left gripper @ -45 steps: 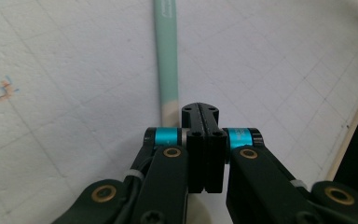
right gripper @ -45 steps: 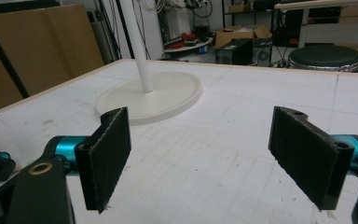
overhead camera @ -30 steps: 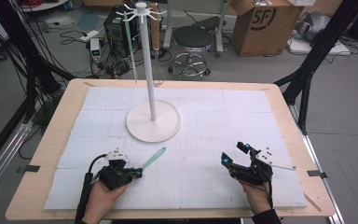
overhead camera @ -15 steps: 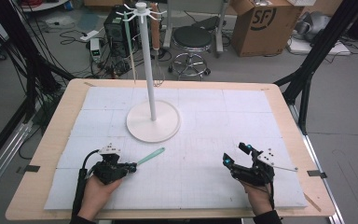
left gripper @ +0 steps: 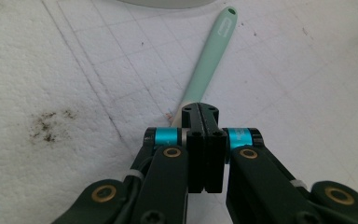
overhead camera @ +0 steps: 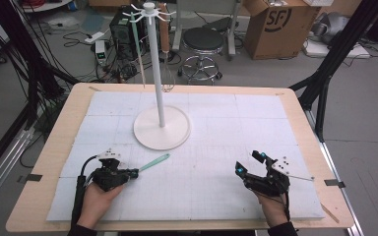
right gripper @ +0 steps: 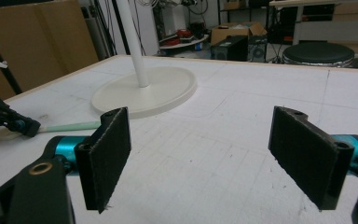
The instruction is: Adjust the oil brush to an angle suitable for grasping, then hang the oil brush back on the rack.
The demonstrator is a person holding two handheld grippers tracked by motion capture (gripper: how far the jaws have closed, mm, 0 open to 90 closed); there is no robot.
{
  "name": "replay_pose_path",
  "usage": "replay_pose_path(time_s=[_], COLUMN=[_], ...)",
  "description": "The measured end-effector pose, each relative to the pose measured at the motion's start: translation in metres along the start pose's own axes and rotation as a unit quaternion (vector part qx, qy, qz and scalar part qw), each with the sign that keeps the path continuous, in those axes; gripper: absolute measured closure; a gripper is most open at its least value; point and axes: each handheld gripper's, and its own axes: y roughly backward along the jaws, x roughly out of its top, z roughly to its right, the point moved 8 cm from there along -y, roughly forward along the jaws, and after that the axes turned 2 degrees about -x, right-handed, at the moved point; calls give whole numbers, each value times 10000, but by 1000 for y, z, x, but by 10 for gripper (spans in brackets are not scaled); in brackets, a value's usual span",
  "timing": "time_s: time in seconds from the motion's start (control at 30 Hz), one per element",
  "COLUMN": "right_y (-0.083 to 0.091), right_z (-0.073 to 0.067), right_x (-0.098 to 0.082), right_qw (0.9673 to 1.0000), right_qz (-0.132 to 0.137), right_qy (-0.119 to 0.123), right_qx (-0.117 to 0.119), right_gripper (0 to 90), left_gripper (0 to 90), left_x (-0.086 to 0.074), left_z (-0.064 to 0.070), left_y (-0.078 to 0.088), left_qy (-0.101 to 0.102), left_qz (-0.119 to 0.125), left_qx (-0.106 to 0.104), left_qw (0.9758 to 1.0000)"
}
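A mint-green spatula (overhead camera: 153, 162) lies flat on the white mat in front of the stand's round base (overhead camera: 150, 135). My left gripper (overhead camera: 134, 172) is shut, jaws pressed together, its tips right over the spatula's pale blade end (left gripper: 179, 114). The handle (left gripper: 209, 60) runs away from the tips and passes under the left jaw, not between the jaws. From the right gripper view, the left gripper (right gripper: 28, 127) sits on the spatula (right gripper: 70, 126). My right gripper (overhead camera: 250, 162) is open and empty near the front right, with both pads (right gripper: 109, 154) wide apart above the mat.
A white stand with a tall pole (overhead camera: 155, 64) rises mid-table; a green utensil (overhead camera: 138, 44) and a whisk (overhead camera: 166, 73) hang from its top hooks. The padded mat (overhead camera: 226, 128) covers the wooden table (overhead camera: 59, 123). Beyond the table are a stool (overhead camera: 204, 42), a cardboard box (overhead camera: 273, 22) and cables.
My left hand has slid a little to the left along the front of the table, and the spatula has shifted slightly left with it. The right gripper has stayed put.
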Motion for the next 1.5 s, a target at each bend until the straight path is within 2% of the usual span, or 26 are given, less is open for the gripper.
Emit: replay_pose_path(time_s=[0.1,0.2,0.4,0.5,0.6,0.63,0.73,0.8,0.93,1.07,1.13,1.17,1.27,1.37,1.4,1.5], right_y=[1,1,0,0,-1,-1,-1,-1,-1,-1,-2,-2,-2,-2,-3,-3], right_z=[0,1,1,0,1,0,0,0,0,0,0,-1,-1,0,0,-1], right_x=[0,-1,-1,-2,-2,-2,-3,-3,-3,-4,-4,-5,-5,-5,-5,-5], right_qw=[10000,10000,10000,10000,10000,10000,10000,10000,10000,10000,9999,9999,9999,9999,9999,9999], right_qz=[-3,-22,-38,-47,-52,-58,-75,-82,-74,-85,-95,-113,-107,-118,-117,-111], right_qy=[-11,-46,-35,-27,-21,-29,-34,-33,-26,-27,-11,-26,-23,-44,-42,-17], right_qx=[-6,-7,11,-2,-2,14,21,28,32,38,49,57,54,49,46,44], right_gripper=[204,204,204,204,204,204,204,204,204,204,204,204,204,204,204,204], left_gripper=[897,897,897,875,816,781,659,564,518,535,536,536,534,539,551,578], left_x=[0,0,-1,-1,3,5,9,10,12,17,20,20,19,16,15,13], left_z=[-4,-9,-9,-7,-2,0,4,7,9,4,-1,-5,-12,-17,-17,-16], left_y=[3,6,6,7,11,12,13,13,15,16,16,16,15,12,11,10], left_qy=[-1,98,121,127,89,31,-306,-475,-608,-699,-786,-755,-588,-609,-537,-582], left_qz=[9,54,65,107,334,425,569,634,726,846,852,846,633,383,313,185], left_qx=[73,102,103,-46,-343,-409,-337,-373,-429,-384,-398,-394,-465,-335,-338,-385], left_qw=[10000,9999,9999,9999,9988,9983,9973,9962,9946,9932,9925,9928,9952,9969,9975,9974])
